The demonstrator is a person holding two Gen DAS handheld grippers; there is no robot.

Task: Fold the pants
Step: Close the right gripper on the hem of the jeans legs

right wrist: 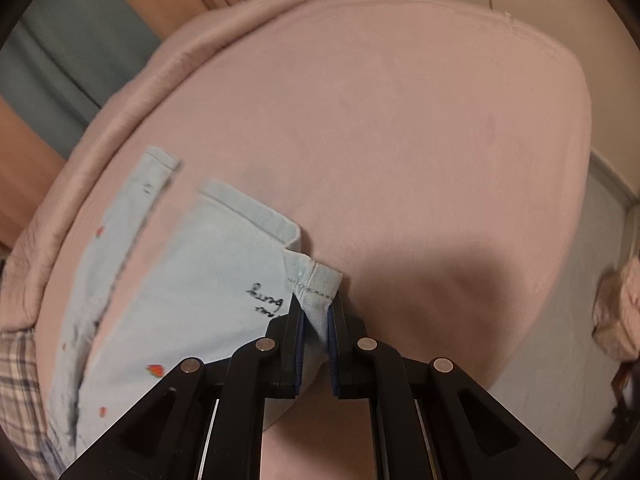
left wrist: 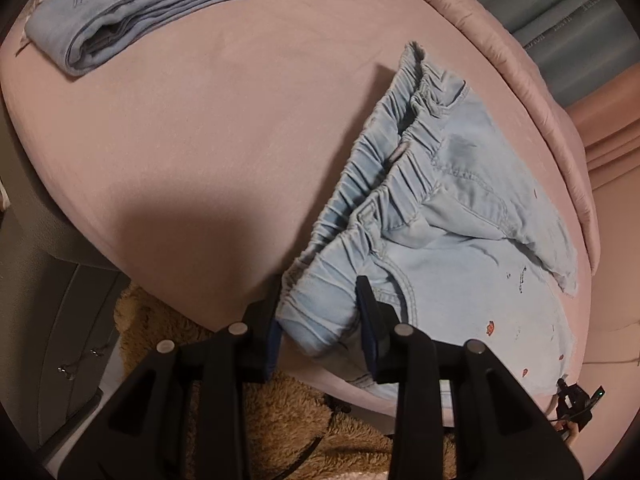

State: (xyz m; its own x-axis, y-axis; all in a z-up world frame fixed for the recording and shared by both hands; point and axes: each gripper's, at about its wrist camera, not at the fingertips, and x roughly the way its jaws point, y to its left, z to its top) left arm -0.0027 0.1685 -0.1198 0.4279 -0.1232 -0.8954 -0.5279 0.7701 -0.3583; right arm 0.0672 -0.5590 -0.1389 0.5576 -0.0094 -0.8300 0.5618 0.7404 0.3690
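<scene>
Light blue pants with small red marks lie spread near the edge of a round pink cushion. In the left wrist view my left gripper is shut on the gathered elastic waistband, which fills the gap between its pads at the near end. In the right wrist view my right gripper is shut on the stitched hem of one pant leg, just above the pink cushion. The other leg lies flat to the left, with a strip of pink showing between the two.
A second, folded pair of blue jeans rests at the far left of the cushion. A tan fluffy rug lies below the cushion's near edge. A plaid sleeve shows at the lower left, and grey floor at the right.
</scene>
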